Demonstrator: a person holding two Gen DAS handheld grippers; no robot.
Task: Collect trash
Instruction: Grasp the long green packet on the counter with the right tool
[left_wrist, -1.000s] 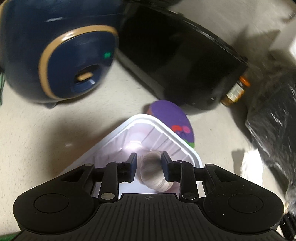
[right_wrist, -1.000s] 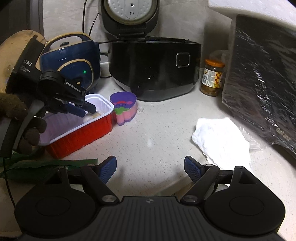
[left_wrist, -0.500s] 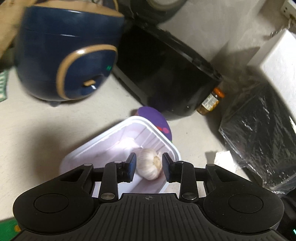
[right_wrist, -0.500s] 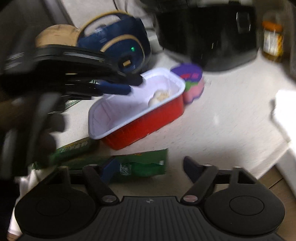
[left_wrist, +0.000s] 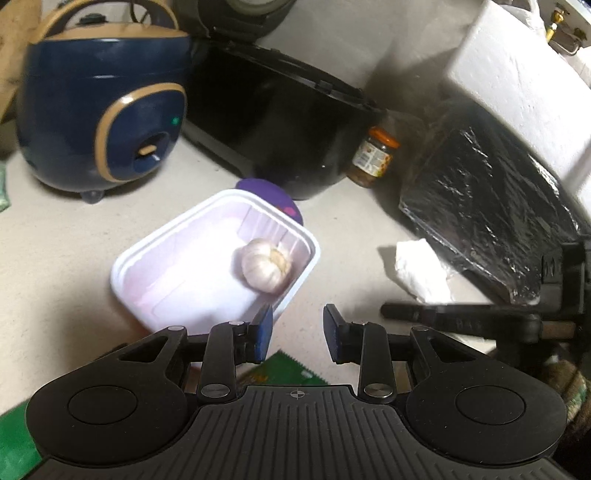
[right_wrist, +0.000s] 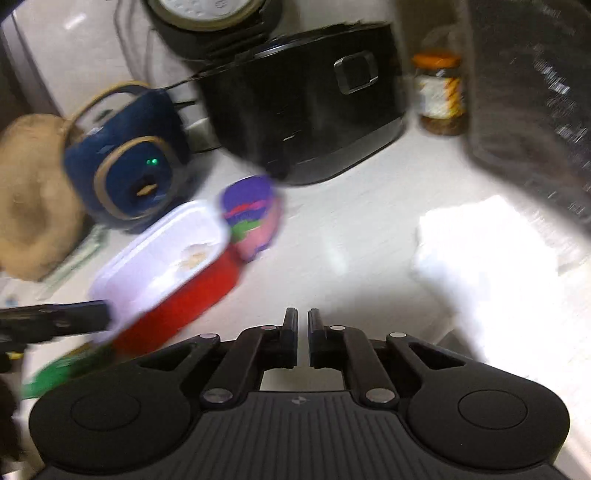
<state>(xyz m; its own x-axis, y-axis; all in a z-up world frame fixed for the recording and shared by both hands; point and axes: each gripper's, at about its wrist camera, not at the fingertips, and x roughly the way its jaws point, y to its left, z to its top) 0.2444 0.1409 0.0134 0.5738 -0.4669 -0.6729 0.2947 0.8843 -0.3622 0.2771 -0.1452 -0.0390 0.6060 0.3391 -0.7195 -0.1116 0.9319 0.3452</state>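
A garlic bulb (left_wrist: 264, 269) lies in the far corner of a red tray with a white inside (left_wrist: 177, 273). My left gripper (left_wrist: 297, 332) is open and empty, just short of the tray's near right corner. A green wrapper (left_wrist: 284, 369) lies on the counter under its fingers. A crumpled white tissue (left_wrist: 421, 269) lies to the right. In the blurred right wrist view my right gripper (right_wrist: 303, 332) is shut with nothing between its fingers. It hangs over bare counter between the tray (right_wrist: 177, 299) and the tissue (right_wrist: 487, 258). The green wrapper (right_wrist: 59, 373) shows at lower left.
At the back stand a navy cooker (left_wrist: 99, 110), a black rice cooker (left_wrist: 273, 122) and a jar with an orange lid (left_wrist: 373, 157). A purple and pink container (right_wrist: 253, 218) sits behind the tray. A foil-wrapped black appliance (left_wrist: 487, 206) blocks the right side.
My left gripper drew back out of the tray, leaving the garlic bulb lying there. My right gripper closed its jaws from wide open and swung across the counter.
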